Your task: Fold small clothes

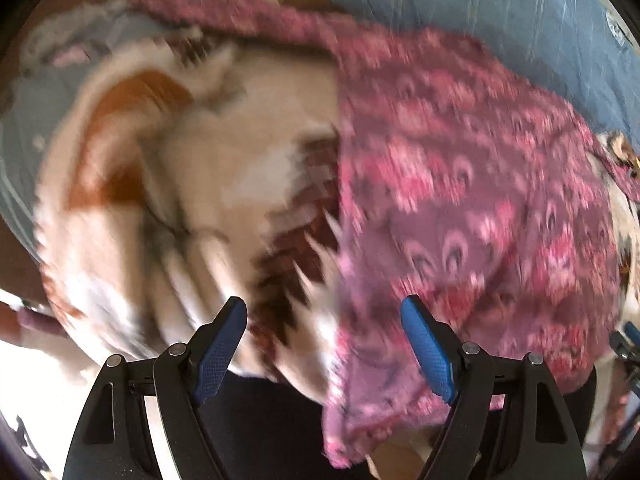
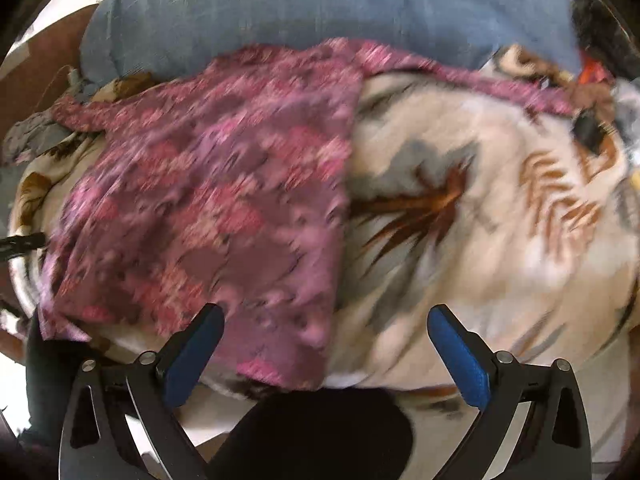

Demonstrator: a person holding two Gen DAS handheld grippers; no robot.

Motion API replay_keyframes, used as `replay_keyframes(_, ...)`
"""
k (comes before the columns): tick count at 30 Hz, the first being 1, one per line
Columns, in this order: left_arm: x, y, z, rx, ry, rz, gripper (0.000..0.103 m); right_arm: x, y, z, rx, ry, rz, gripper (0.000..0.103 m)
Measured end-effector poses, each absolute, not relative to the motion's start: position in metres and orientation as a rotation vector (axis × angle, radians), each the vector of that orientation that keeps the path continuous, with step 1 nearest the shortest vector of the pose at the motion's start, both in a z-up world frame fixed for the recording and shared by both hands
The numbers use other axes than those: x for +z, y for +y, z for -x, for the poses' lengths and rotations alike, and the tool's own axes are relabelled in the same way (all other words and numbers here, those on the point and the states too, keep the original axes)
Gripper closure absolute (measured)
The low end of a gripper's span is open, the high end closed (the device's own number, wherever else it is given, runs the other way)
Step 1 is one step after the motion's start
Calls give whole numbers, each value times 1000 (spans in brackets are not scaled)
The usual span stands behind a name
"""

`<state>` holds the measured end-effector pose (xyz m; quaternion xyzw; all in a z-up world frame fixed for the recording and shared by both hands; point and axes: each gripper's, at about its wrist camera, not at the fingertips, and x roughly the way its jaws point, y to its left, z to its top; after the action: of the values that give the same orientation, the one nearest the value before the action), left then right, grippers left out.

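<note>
A pink and purple patterned garment [image 1: 460, 200] lies spread on a cream blanket with brown patterns [image 1: 200, 160]. Its near edge hangs over the front of the blanket. My left gripper [image 1: 324, 312] is open above the garment's left edge, with nothing between its blue pads. In the right wrist view the same garment [image 2: 208, 200] covers the left half of the blanket [image 2: 480, 220]. My right gripper [image 2: 326, 318] is open over the garment's right edge, holding nothing. Both views are blurred by motion.
A blue-grey pillow [image 2: 320, 12] lies behind the blanket, also in the left wrist view as the pillow [image 1: 480, 12]. Small dark and orange items [image 2: 592, 80] sit at the far right. A dark shape [image 2: 320, 436] lies below the grippers, near the front edge.
</note>
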<state>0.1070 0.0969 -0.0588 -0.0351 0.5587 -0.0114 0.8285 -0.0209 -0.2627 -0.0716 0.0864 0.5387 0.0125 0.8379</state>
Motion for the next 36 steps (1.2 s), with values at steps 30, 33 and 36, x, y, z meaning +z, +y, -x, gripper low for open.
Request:
replay_keyframes(30,28,97,-118,-172,1045,113,55,6,-343,14,-46,960,-368,77)
replay_keyframes(33,38,66,-137,-108,927,57,37,8,-326,-31,6,893,-364,69)
replay_keyframes(36,14,27,-163,-63,922,-23,37,-28,-308,-68,0,946,-350,70)
